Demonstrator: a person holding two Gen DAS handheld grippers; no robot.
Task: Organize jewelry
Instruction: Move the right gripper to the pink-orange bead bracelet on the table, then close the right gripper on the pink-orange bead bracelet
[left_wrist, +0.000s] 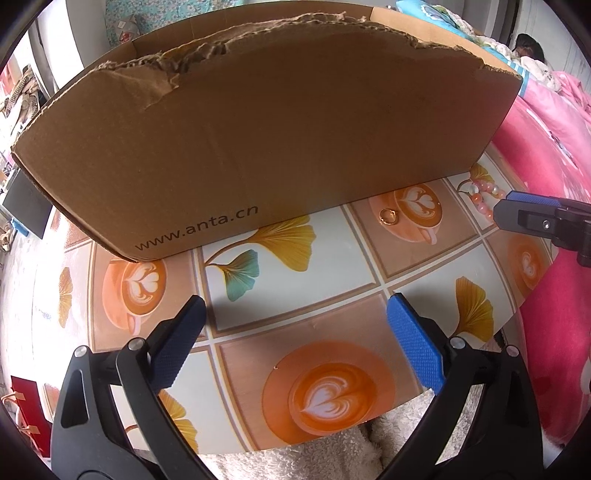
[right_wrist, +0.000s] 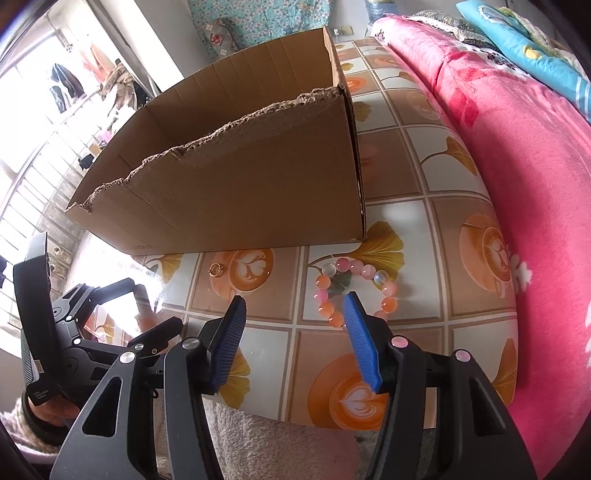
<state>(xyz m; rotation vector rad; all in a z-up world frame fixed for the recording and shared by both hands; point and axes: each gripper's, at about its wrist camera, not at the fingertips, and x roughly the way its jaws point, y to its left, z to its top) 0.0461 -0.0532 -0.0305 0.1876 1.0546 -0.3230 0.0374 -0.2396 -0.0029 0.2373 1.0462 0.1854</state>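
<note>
Cardboard box (right_wrist: 229, 177) stands open on the desk (left_wrist: 332, 302), torn along its near rim. 2 pieces of jewelry lie outside it: a small gold ring (right_wrist: 216, 270) just before the near wall, and a bead bracelet (right_wrist: 354, 291) at about 3 o'clock from the ring. The left gripper (left_wrist: 295, 325) has its jaws wide apart with nothing between them. The right gripper (right_wrist: 295, 317) has its jaws partly apart, also empty, above the near side of the bracelet. I judge the pick-up step is starting: next the right jaws should go down and close on the beads.
</note>
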